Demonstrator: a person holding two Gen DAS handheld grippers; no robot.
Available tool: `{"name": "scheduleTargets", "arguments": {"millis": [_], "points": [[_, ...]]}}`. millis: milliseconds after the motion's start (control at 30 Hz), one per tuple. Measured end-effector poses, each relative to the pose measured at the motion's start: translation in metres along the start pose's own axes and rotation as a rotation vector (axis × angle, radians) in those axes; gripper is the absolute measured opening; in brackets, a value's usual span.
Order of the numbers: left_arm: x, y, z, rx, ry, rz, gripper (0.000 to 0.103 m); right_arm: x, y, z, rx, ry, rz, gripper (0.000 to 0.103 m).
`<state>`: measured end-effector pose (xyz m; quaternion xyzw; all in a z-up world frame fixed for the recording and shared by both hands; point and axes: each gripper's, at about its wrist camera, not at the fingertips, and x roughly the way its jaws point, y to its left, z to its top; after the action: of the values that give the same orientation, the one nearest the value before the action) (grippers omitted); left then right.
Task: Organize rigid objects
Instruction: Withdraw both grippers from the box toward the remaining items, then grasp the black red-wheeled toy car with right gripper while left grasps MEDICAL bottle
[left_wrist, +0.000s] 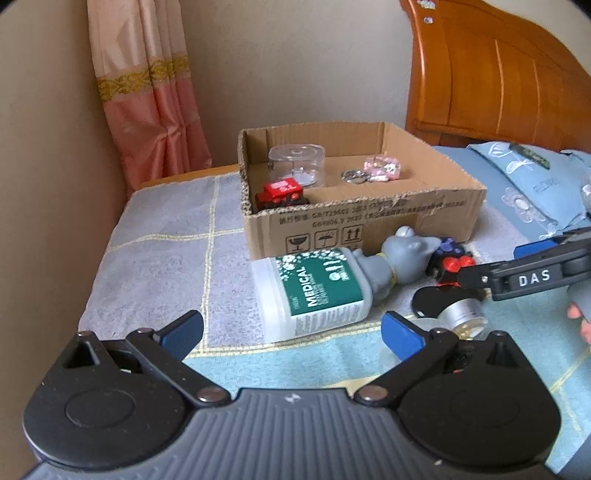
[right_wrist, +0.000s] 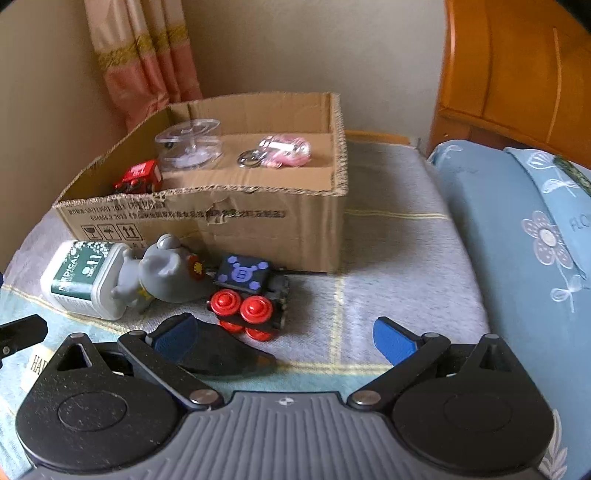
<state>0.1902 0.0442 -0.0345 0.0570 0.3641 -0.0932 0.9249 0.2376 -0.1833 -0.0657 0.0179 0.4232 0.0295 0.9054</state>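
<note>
A cardboard box (left_wrist: 369, 221) (right_wrist: 258, 229) stands on the towel and holds a red toy car (left_wrist: 282, 194) (right_wrist: 138, 177), a clear plastic case (left_wrist: 297, 166) and a pink keychain (left_wrist: 380, 168). In front of it lie a white medical bottle (left_wrist: 314, 291) (right_wrist: 83, 277), a grey mouse figure (left_wrist: 399, 260) (right_wrist: 162, 273), a black toy car with red wheels (right_wrist: 251, 295) (left_wrist: 448, 262), a flat black oval piece (right_wrist: 218, 354) and a silver cylinder (left_wrist: 463, 314). My left gripper (left_wrist: 291, 332) is open just before the bottle. My right gripper (right_wrist: 284, 341) is open, close to the black toy car.
A grey and blue checked towel (left_wrist: 166, 251) covers the surface. A blue floral pillow (right_wrist: 517, 258) lies on the right. A wooden headboard (left_wrist: 498, 74) stands behind it. A pink curtain (left_wrist: 147, 92) hangs at the back left by the wall.
</note>
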Motion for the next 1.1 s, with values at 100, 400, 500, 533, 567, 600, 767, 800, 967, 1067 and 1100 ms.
{"name": "scheduleTargets", "arguments": {"millis": [100,400,500,533,567,600,767,800,967,1067,1100], "points": [[0.004,0.000,0.000,0.008,0.007,0.013,0.102,0.013,0.007,0.004,-0.023,0.014,-0.017,0.103],[0.012,-0.004,0.012,0.014,-0.001,-0.014,0.102,0.028,-0.006,0.005,0.029,0.017,-0.040,0.103],[0.017,-0.009,0.016,0.030,-0.010,-0.026,0.102,0.027,-0.021,-0.001,0.079,0.028,-0.077,0.103],[0.020,-0.012,0.018,0.037,-0.009,-0.029,0.102,0.029,-0.025,-0.002,0.086,0.035,-0.091,0.103],[0.024,-0.014,0.019,0.045,-0.006,-0.030,0.102,0.029,-0.027,-0.005,0.073,0.030,-0.116,0.103],[0.029,-0.016,0.020,0.051,-0.001,-0.028,0.102,0.030,-0.027,-0.006,0.055,0.037,-0.141,0.103],[0.051,-0.024,0.023,0.082,0.033,-0.014,0.102,0.028,-0.031,-0.011,0.043,0.022,-0.126,0.103],[0.055,-0.024,0.023,0.086,0.037,0.000,0.102,0.028,-0.031,-0.011,0.041,0.020,-0.126,0.103],[0.058,-0.011,0.023,0.047,0.052,0.004,0.102,0.028,-0.032,-0.012,0.034,0.004,-0.120,0.103],[0.056,-0.003,0.019,0.043,0.051,0.031,0.102,0.027,-0.032,-0.012,0.030,-0.001,-0.118,0.103],[0.055,-0.002,0.018,0.046,0.046,0.042,0.102,0.027,-0.032,-0.013,0.029,-0.003,-0.117,0.103]]}}
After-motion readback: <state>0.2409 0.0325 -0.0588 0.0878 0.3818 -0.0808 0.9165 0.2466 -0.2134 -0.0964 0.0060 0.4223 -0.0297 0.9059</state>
